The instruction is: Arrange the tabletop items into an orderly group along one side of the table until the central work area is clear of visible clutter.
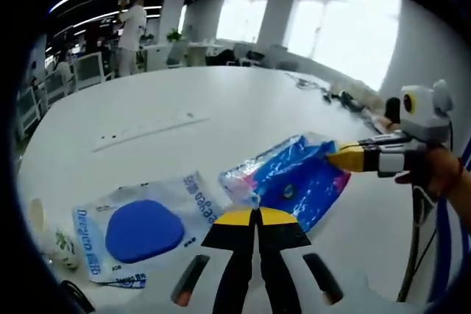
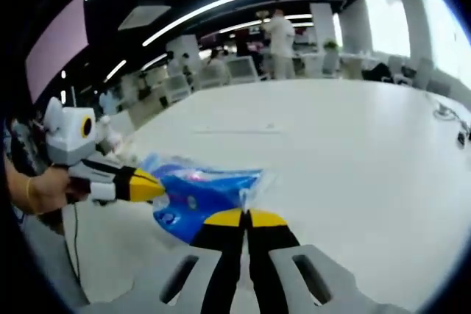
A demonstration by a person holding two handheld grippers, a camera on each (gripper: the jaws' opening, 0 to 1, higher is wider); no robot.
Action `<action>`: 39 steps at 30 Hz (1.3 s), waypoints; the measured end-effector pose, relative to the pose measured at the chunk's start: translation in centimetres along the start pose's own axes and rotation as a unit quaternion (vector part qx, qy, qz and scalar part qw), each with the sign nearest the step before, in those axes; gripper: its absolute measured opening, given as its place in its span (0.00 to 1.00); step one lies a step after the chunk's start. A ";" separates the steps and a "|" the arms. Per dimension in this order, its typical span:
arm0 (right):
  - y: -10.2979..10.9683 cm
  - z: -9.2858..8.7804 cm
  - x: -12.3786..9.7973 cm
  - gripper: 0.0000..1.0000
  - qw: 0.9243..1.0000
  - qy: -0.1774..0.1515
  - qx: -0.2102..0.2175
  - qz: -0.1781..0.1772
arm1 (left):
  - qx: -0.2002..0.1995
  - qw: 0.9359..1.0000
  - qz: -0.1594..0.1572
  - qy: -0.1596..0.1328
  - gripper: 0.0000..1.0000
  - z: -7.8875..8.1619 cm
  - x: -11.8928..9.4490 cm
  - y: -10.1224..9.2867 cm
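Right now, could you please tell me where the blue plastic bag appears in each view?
Left gripper view: blue plastic bag right of centre, above this view's claw, the other claw at its right end.
Right gripper view: bag lower centre-left.
Shared landmark: the white table.

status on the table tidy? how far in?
Early. Done: nothing looks grouped yet. In hand: both tongs, left and right, are shut on opposite ends of the blue plastic bag, held over the white table. Left: the packet with the blue pad, the paper cup and the white power strip.
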State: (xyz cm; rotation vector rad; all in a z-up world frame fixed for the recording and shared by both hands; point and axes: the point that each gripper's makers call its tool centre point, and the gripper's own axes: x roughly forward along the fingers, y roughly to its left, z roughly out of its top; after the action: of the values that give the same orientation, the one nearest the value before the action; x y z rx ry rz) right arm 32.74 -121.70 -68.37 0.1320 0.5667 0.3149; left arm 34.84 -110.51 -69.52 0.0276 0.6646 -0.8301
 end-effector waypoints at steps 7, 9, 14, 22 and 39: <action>-1.7 0.3 1.2 0.00 1.000 -0.005 -0.007 -0.010 | -0.020 1.000 0.005 0.001 0.00 1.0 2.0 0.5; -2.2 0.3 1.5 0.00 1.000 -0.006 -0.005 -0.011 | -0.025 1.000 0.007 0.002 0.00 1.1 2.3 0.5; -3.1 0.0 2.1 0.00 1.000 -0.002 -0.002 -0.015 | -0.033 0.999 0.011 0.007 0.00 1.0 3.1 0.4; -4.1 -1.0 3.5 0.00 1.000 0.008 0.002 -0.013 | -0.041 0.999 0.021 0.015 0.00 0.2 4.2 0.8; -5.5 -2.9 5.7 0.00 0.999 0.037 -0.020 -0.026 | -0.045 0.997 0.039 0.039 0.01 -0.8 5.7 1.3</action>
State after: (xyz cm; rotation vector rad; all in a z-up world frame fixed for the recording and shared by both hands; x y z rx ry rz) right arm 37.06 -124.87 -74.85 0.0682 0.6355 0.2819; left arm 38.09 -113.18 -73.62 0.0035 0.7695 -0.7259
